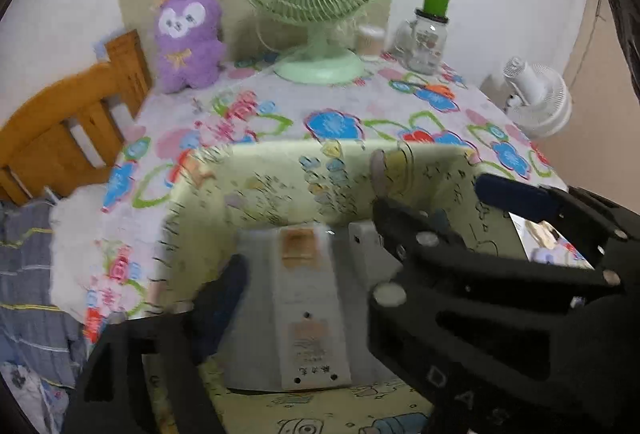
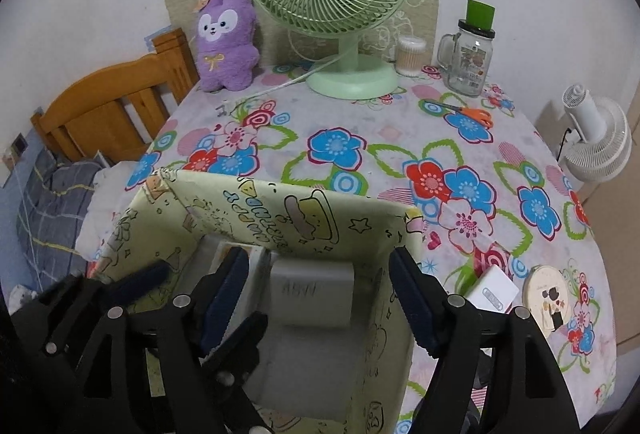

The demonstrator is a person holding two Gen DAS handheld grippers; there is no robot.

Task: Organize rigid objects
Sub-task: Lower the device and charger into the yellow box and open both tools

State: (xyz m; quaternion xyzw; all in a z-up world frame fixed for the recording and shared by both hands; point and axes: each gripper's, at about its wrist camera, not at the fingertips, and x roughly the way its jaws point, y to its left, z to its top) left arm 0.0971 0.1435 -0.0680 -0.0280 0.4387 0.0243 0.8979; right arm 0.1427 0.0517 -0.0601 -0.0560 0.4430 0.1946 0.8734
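Left wrist view: we look down into a pale yellow cartoon-printed fabric storage box [image 1: 192,218] on the flowered tablecloth [image 1: 360,101].
Item in box: a white rectangular plastic device with an orange label [image 1: 296,306] lies in the middle of the box; a second white block [image 1: 362,254] sits at its 1 o'clock.
Left gripper: the left gripper [image 1: 360,234] hangs over the box with jaws spread wide and released; the blurred left finger [image 1: 224,298] stands apart from the device, nothing pressed.
Right wrist view: the same box, with a plain grey-white block [image 2: 312,294] inside.
Right gripper: the right gripper [image 2: 316,298] straddles that block with jaws parted, the right pad at the box's wall; we judge it released, not clamping.
Still outside: at 3 o'clock from the box lie a small white square adapter [image 2: 494,292] and a round cream compact [image 2: 546,298]; orange-handled scissors [image 2: 468,113] lie at 1 o'clock.
Step in hand: we judge both items just dropped into the box.
Next move: lift both grippers clear, then send the right one toward the adapter, approaching low over the cloth.
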